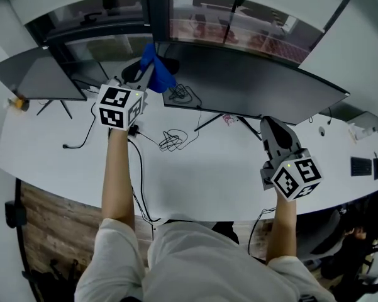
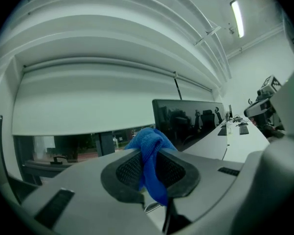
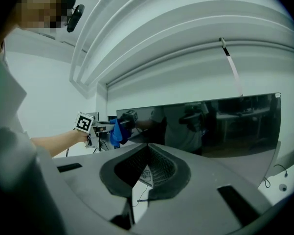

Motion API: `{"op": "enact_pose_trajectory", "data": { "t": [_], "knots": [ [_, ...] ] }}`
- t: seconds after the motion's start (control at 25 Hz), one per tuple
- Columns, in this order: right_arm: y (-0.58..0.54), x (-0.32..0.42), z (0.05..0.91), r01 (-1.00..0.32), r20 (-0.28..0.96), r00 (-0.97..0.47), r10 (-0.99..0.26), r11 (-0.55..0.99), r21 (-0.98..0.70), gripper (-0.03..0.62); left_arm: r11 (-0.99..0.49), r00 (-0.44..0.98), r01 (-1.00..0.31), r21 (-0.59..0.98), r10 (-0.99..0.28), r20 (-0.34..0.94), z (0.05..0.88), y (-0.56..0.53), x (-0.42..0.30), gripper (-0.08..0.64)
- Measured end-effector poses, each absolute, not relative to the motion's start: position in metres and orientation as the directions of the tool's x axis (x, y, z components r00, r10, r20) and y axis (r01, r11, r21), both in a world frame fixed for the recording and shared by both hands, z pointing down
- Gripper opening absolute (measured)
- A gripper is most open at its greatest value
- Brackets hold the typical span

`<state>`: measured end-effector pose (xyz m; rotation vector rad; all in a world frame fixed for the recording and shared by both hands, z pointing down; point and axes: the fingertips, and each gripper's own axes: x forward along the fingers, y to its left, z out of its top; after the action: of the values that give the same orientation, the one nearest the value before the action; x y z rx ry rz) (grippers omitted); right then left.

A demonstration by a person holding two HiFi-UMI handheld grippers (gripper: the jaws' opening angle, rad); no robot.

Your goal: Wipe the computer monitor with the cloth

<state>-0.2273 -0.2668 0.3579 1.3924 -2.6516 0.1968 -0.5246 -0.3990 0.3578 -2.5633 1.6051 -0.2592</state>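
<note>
The left claw (image 1: 150,75) is clamped on a crumpled blue microfibre cloth (image 1: 158,68), held just beside the left end of the wide black computer monitor (image 1: 251,80) on the white worktop (image 1: 207,175); the right claw (image 1: 272,126) hovers closed and empty near its right half. Only a narrow fold is pinched, so dragging could pull the cloth free and let hard claw tips scrape the screen.

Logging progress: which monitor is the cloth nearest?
The large central monitor; the blue cloth in the left gripper is at its left edge, away from the smaller monitor.
</note>
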Motion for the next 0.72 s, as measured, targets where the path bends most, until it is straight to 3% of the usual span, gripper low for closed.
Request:
{"op": "enact_pose_trajectory", "data": {
  "t": [0.72],
  "knots": [
    [-0.267,-0.219,0.406,-0.840,0.271,-0.535,-0.800,0.537,-0.071,0.014,-0.423,0.400,-0.906,0.003,-0.856,0.326,0.547,-0.411,-0.522,0.077]
  ]
}}
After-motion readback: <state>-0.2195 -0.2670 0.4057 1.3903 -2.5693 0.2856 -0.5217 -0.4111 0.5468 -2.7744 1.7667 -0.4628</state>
